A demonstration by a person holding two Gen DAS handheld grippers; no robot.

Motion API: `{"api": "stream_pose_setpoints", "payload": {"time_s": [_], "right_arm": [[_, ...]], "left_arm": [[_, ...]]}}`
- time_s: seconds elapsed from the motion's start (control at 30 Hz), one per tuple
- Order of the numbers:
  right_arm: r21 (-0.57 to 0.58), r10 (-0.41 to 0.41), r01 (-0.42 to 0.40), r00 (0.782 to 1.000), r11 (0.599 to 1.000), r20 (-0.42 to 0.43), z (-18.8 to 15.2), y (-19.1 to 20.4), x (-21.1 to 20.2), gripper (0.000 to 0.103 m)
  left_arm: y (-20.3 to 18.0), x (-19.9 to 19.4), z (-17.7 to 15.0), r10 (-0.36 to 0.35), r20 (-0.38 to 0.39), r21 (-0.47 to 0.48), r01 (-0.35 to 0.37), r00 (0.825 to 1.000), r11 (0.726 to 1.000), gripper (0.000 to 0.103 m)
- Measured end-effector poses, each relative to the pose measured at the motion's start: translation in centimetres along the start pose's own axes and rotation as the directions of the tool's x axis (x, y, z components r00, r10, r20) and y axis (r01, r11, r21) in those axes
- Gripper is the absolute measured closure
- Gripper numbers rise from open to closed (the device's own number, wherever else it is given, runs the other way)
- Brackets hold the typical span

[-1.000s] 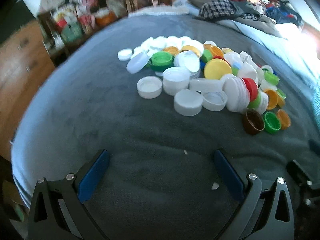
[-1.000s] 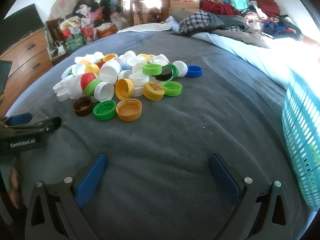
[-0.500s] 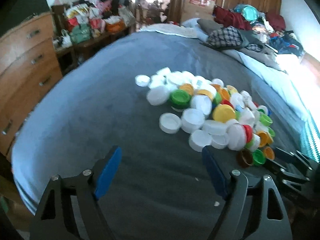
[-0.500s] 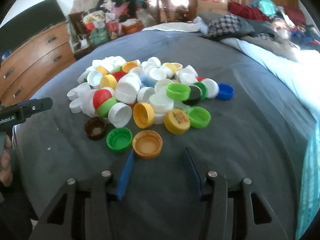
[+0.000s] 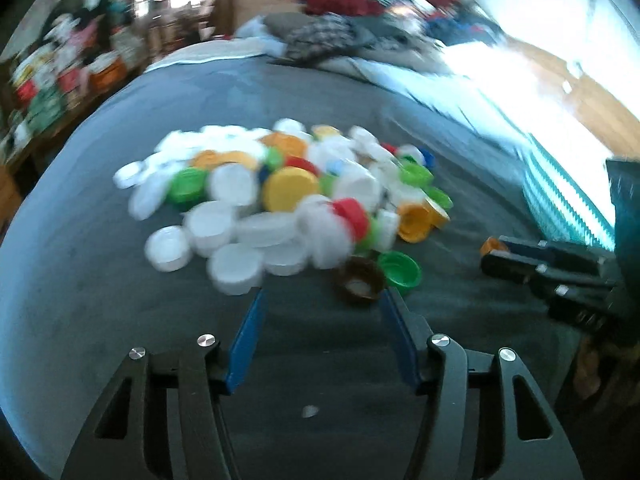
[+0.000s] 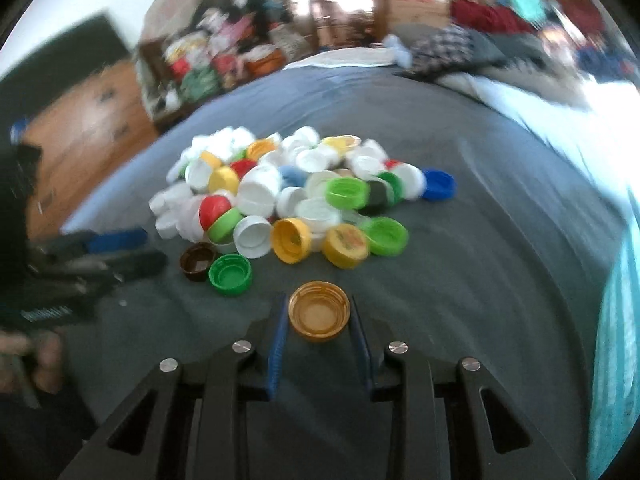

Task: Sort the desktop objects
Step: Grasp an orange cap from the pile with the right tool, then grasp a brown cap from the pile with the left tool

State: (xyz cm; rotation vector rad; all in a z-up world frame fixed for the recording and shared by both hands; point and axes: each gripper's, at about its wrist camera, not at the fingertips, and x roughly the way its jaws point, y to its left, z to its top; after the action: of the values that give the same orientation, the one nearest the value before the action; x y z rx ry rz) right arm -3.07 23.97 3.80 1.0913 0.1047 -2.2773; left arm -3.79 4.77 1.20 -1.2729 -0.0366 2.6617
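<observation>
Pile of bottle caps (image 6: 296, 192) sits mid-bed on the blanket (image 6: 480, 280), w/ one open-side-up cap (image 6: 319, 311) apart at its near edge, betw. the right gripper (image 6: 319, 312) pads. Laundry basket (image 6: 618, 340) at far right, dresser (image 6: 84, 128) off left beyond the bed edge. Clothes heap (image 5: 360, 32) lies behind the pile at the bed's far end; left gripper (image 5: 322, 292) is just before the pile's near-left caps.

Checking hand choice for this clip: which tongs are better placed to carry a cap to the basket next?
Right: the right tongs already clamp the orange cap, with the teal basket alongside; the left tongs are closing, empty.
</observation>
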Motion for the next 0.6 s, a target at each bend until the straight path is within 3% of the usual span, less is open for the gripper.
{"api": "stream_pose_setpoints", "payload": {"time_s": [0.1, 0.3, 0.37, 0.5, 0.57, 0.6], "right_arm": [[0.067, -0.011, 0.011, 1.0, 0.998, -0.001, -0.3, -1.2, -0.1, 0.071], [0.059, -0.02, 0.02, 1.0, 0.998, 0.0, 0.2, -1.2, 1.3, 0.071], [0.053, -0.02, 0.02, 1.0, 0.998, 0.001, 0.1, -1.2, 1.4, 0.071], [0.072, -0.007, 0.007, 1.0, 0.997, 0.009, 0.0, -1.5, 1.1, 0.071], [0.075, 0.0, -0.002, 1.0, 0.997, 0.015, 0.0, -1.3, 0.5, 0.071], [0.075, 0.003, -0.005, 1.0, 0.997, 0.022, 0.0, -1.2, 0.0, 0.071]], "left_arm": [[-0.8, 1.0, -0.1, 0.003, -0.027, 0.039, -0.002, 1.0, 0.999, 0.05], [-1.2, 2.5, 1.1, 0.006, -0.013, 0.058, -0.005, 1.0, 0.998, 0.051], [-1.1, 2.6, 1.1, 0.023, -0.014, 0.053, -0.022, 1.0, 0.998, 0.067], [-0.5, 2.0, 1.1, 0.008, -0.022, 0.021, -0.008, 1.0, 1.0, 0.069], [-0.6, 0.9, 0.9, 0.017, -0.016, 0.003, -0.017, 1.0, 1.0, 0.092], [-0.7, 0.6, 0.9, 0.027, -0.01, -0.005, -0.027, 1.0, 1.0, 0.092]]}}
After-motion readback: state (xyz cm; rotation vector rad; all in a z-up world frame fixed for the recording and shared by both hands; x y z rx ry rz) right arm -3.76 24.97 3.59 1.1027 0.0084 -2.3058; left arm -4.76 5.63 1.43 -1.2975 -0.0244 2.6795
